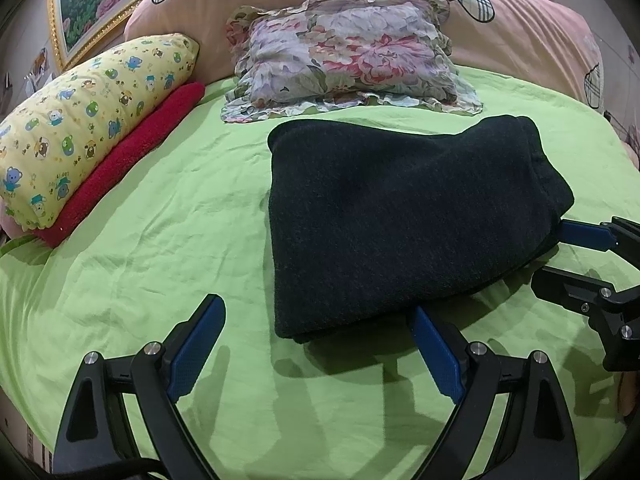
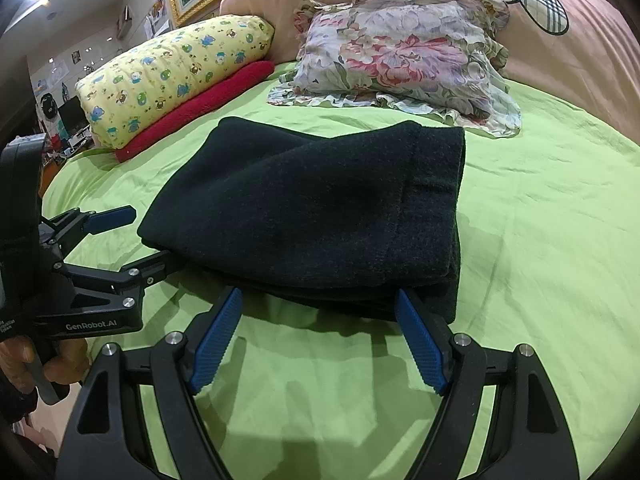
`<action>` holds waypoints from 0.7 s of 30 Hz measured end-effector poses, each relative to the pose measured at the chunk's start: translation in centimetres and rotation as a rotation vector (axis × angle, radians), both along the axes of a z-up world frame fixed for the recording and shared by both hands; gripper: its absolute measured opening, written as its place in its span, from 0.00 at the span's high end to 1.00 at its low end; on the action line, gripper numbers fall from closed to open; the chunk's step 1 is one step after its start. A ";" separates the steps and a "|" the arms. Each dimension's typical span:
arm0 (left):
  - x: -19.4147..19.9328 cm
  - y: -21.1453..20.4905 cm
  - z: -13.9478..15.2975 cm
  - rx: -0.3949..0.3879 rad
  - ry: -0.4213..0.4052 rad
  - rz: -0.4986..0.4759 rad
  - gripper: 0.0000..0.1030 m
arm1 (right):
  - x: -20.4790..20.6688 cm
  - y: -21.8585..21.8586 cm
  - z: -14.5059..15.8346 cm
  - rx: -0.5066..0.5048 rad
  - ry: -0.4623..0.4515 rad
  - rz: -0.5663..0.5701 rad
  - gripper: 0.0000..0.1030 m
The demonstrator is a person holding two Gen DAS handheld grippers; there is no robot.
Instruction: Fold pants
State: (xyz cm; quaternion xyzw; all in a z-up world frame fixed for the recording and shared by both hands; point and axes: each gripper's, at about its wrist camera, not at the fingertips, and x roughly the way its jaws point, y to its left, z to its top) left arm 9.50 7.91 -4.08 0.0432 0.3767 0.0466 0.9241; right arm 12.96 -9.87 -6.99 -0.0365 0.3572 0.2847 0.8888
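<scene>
Several layers stacked: pants (image 1: 404, 216) lie as compact dark bundle on green sheet (image 1: 160, 216), mid-bed, near floral pillow (image 1: 344, 52). Folding looks nearly or fully done; perhaps final tidy left. Left gripper (image 1: 316, 344) spread wide, empty, one finger beside bundle's near edge. Bundle's long axis runs roughly front-to-back, toward pillow; waistband end cannot tell. Right gripper (image 2: 318, 340) spread too, nothing pinched, fingertips at near edge, contact unclear.

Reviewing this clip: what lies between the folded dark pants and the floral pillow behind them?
Nothing but bare green sheet. Both wrist views show a strip of it separating the folded pants from the floral pillow; they do not touch.
</scene>
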 end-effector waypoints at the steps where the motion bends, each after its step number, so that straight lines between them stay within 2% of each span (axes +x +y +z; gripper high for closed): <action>1: 0.0 0.0 0.1 0.001 -0.002 -0.001 0.10 | 0.0 0.0 0.0 0.001 0.000 0.003 0.23; 21: 0.1 0.1 0.2 0.006 -0.004 -0.003 0.10 | -0.1 -0.1 0.3 0.011 -0.009 -0.003 0.23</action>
